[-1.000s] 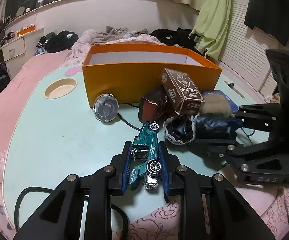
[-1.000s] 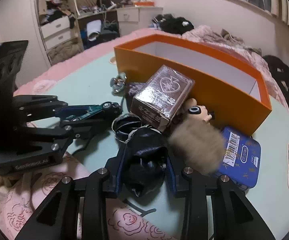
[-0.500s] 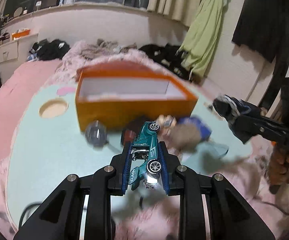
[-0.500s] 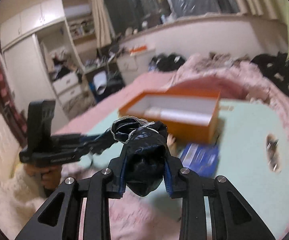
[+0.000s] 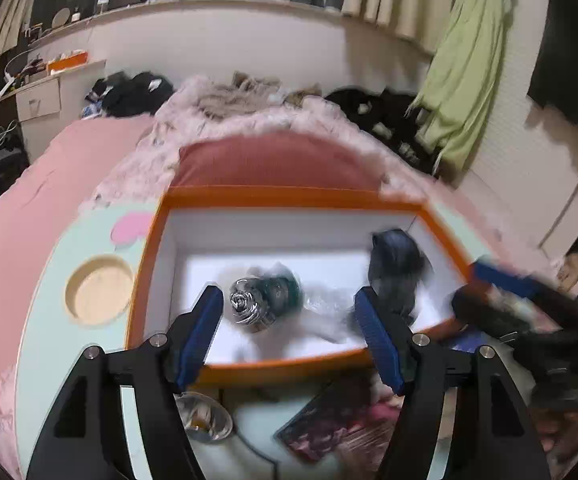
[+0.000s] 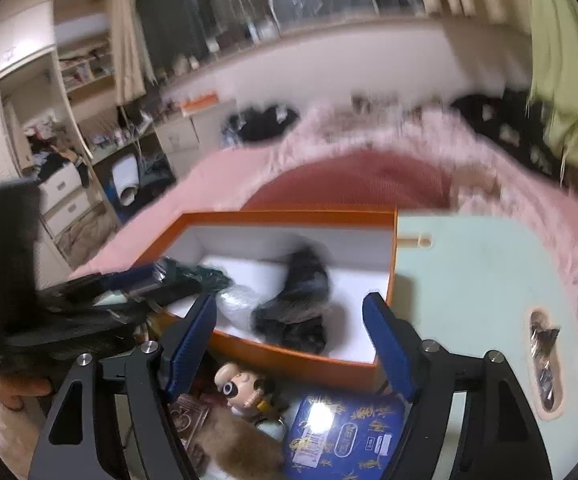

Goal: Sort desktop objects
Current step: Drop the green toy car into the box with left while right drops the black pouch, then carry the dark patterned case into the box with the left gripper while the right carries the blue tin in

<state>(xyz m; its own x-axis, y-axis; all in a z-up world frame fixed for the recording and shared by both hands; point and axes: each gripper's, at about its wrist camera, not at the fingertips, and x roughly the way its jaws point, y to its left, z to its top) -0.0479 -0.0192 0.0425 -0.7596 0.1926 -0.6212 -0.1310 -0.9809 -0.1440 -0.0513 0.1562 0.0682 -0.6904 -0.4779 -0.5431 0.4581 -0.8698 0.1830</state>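
The orange box [image 5: 289, 193] with its white inside fills the middle of both views. My left gripper [image 5: 289, 304] hangs over its near wall, jaws opening. The teal toy car [image 5: 263, 300] is a blur inside the box, free of both pads. My right gripper [image 6: 289, 308] is also opening above the box [image 6: 289, 213]. The black pouch [image 6: 297, 304] lies loose on the box floor beyond its fingers, seen too from the left wrist as a dark pouch [image 5: 395, 276]. Each gripper shows in the other's view: right gripper [image 5: 509, 292], left gripper [image 6: 89, 300].
On the mint table [image 6: 469, 280] in front of the box lie a small doll [image 6: 245, 390], a blue packet [image 6: 345, 436], a brown card box [image 5: 321, 420], a furry thing [image 6: 241, 448] and a silver round object [image 5: 205, 420]. A round cup hollow [image 5: 97, 290] is left of the box. Pink bedding surrounds the table.
Both grippers have risen and moved forward over the orange box and have opened. The toy car has left the left jaws and the black pouch the right jaws; both are now in the box.
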